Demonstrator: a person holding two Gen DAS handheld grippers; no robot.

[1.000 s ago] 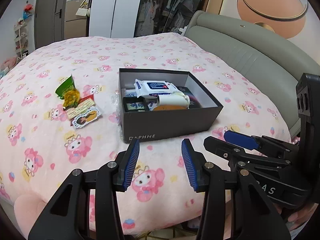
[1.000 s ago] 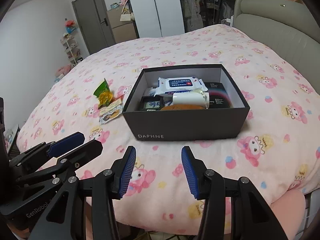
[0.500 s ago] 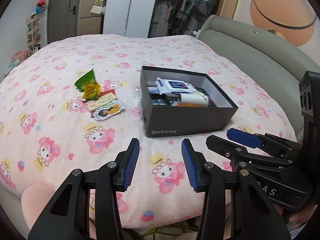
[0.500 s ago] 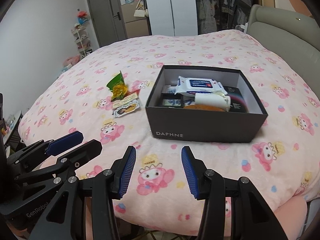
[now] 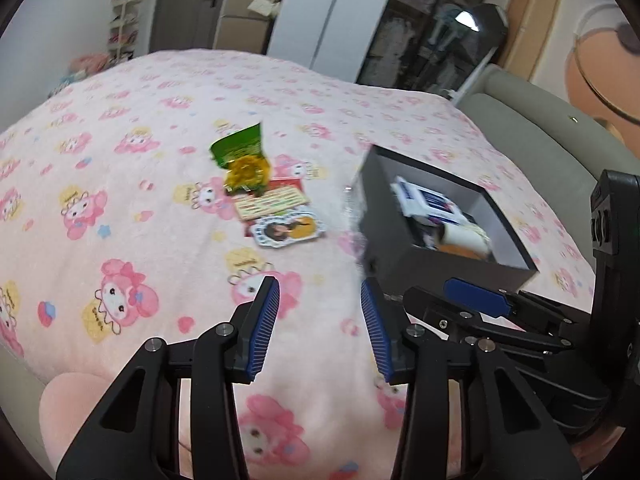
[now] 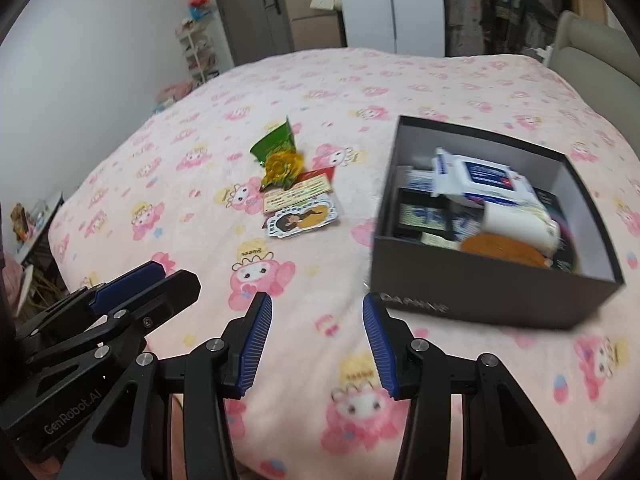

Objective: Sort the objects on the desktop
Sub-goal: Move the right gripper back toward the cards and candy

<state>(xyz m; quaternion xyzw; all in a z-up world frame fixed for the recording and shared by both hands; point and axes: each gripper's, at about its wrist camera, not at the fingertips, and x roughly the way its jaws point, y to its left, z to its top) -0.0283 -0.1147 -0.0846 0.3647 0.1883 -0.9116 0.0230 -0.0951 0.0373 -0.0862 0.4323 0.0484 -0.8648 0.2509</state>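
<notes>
1. Landmark: dark grey cardboard shoe box (image 6: 492,280), open-topped, on the pink cartoon-print blanket (image 6: 312,92). It already held a white-and-blue wet-wipes pack (image 6: 480,176), a white roll and some small packets.
2. Unsorted items lay in a cluster left of the box, well apart from it: green foil snack packet (image 6: 276,142), crumpled yellow wrapper (image 6: 282,168), cream printed card (image 6: 298,194), white scalloped sticker card (image 6: 302,220).
3. Left gripper (image 5: 320,328) and right gripper (image 6: 316,338): both sets of blue-padded fingers apart, nothing between them, hovering over the blanket near the box's front.
4. Step, my read: reach for the cluster. Take the sticker card first, since it was nearest. It is flat on soft fabric, so come in low, catch an edge and press lightly into the blanket.
5. Right wrist view showed the box interior and its front lettering. The left wrist view saw mostly the box's left wall, blurred, but showed the grey padded headboard (image 5: 532,120) behind the box.
</notes>
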